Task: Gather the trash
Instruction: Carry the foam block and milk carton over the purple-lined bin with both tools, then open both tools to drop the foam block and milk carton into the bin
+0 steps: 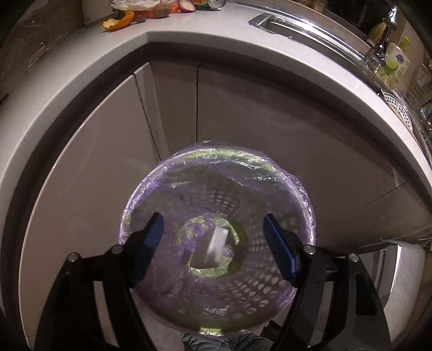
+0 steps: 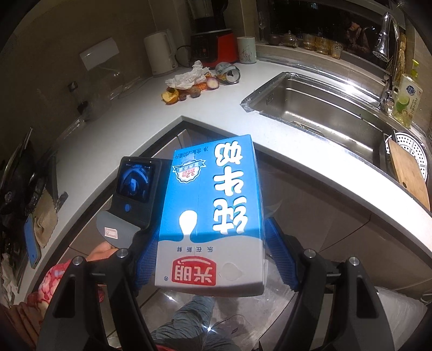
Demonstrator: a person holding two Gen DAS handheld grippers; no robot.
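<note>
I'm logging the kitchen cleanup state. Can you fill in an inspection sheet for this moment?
Surface: white counter, scraps piled near its back corner.
Job's things: lined bin on the floor; blurred white piece inside it; milk carton.
Clutter: crumpled paper, can, peels.
Grippers: left gripper open over the bin; right gripper shut on the carton.
Cables: nothing seen.
Surroundings: sink, kettle.

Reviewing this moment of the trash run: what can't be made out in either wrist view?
- Left wrist: the pale object in the lined bin is motion-blurred; its identity is unreadable.
- Left wrist: the counter scraps are cut by the top edge.
- Right wrist: the milk carton hides the bin and floor behind it.
- Right wrist: the crushed can label is too small.
</note>
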